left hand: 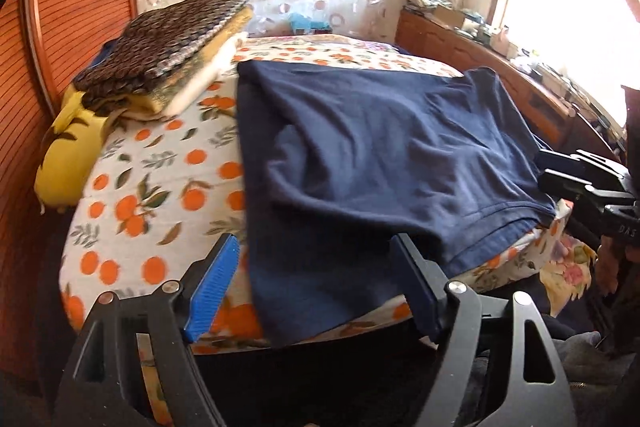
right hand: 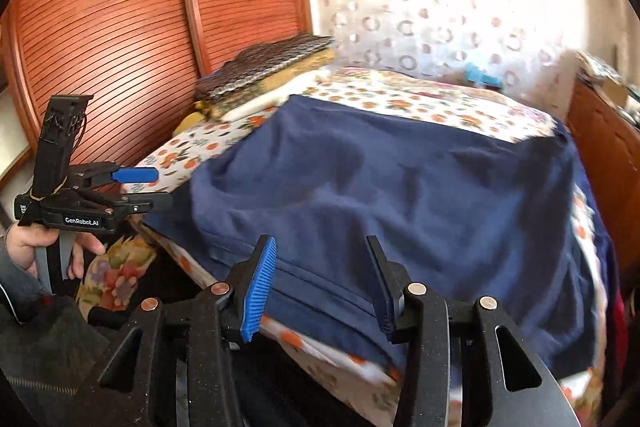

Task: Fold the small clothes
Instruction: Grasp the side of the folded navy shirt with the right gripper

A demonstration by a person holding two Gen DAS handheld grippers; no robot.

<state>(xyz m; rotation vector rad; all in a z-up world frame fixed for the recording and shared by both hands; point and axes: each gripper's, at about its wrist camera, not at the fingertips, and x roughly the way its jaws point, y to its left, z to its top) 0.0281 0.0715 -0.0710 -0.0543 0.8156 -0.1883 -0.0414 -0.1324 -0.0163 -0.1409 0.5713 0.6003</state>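
Observation:
A navy blue garment lies spread and partly doubled over on a bed with an orange-fruit sheet, its hem hanging over the near edge. My left gripper stands open at the garment's near left edge; cloth lies between its blue pads but they do not press on it. In the right wrist view the left gripper, held by a hand, sits at the garment's left corner. My right gripper is open over the near hem, gripping nothing, and the left wrist view shows the right gripper at the garment's right corner.
Folded blankets are stacked at the bed's far left above a yellow pillow. A slatted wooden wardrobe stands to the left. A cluttered wooden dresser under a bright window is on the right. A floral cover hangs below the bed's edge.

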